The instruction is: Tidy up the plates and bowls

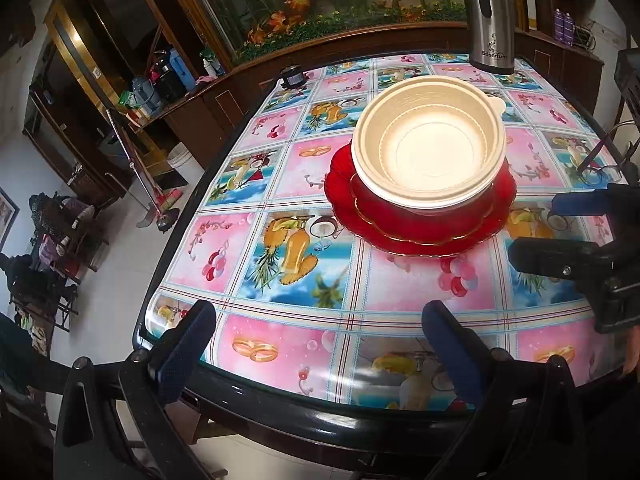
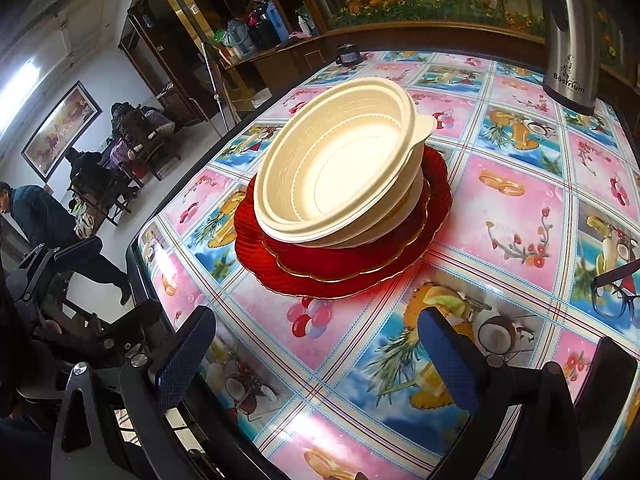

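Left wrist view looks down on the worktop [image 1: 288,200], covered in a glossy fruit-and-ring patterned cloth. Near its middle sits the stack: a large red plate [image 1: 344,196] at the bottom, a smaller gold-rimmed red plate [image 1: 400,224] on it, and nested cream bowls [image 1: 428,148] on top. How many bowls are nested is hard to tell; the right wrist view shows at least two rims [image 2: 304,232]. The left gripper [image 1: 316,336] hangs over the near edge, jaws wide and holding nothing, the stack well ahead of them. The right gripper [image 2: 316,340] also has its jaws spread wide and empty, with the stack ahead and apart. A steel flask [image 1: 490,16] stands beyond the stack, its top cut off. Dark-framed glasses [image 2: 616,296] lie at the right edge, partly cropped.
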A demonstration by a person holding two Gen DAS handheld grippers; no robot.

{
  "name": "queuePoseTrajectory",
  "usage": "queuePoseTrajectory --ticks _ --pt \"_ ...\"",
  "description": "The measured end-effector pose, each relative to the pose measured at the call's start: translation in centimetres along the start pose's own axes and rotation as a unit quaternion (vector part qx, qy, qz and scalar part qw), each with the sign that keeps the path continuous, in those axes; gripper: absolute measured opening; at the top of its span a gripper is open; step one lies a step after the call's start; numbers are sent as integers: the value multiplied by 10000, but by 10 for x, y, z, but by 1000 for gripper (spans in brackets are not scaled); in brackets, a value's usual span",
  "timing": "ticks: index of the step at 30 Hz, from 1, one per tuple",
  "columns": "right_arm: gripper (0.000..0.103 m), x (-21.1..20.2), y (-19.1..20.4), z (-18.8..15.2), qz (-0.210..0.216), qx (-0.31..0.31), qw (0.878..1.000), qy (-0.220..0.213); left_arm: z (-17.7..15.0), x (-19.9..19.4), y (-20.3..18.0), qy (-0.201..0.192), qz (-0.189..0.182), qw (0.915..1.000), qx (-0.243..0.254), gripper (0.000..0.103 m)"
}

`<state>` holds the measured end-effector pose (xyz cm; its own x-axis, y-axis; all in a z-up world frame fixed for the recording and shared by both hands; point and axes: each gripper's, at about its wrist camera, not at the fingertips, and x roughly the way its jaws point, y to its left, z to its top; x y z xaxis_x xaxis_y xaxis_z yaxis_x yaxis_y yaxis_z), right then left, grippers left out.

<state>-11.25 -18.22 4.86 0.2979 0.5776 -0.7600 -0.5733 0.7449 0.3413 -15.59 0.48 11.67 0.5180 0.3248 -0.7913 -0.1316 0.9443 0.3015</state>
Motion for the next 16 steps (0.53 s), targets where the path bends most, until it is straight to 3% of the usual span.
queuePoseTrajectory --ticks 7,16 --pt "102 2 1 1 -26 -59 10000 35 0 4 1 43 -74 9999 -53 103" --pt "102 2 0 1 -37 -63 10000 27 -2 8 -4 170 -494 9986 -68 103"
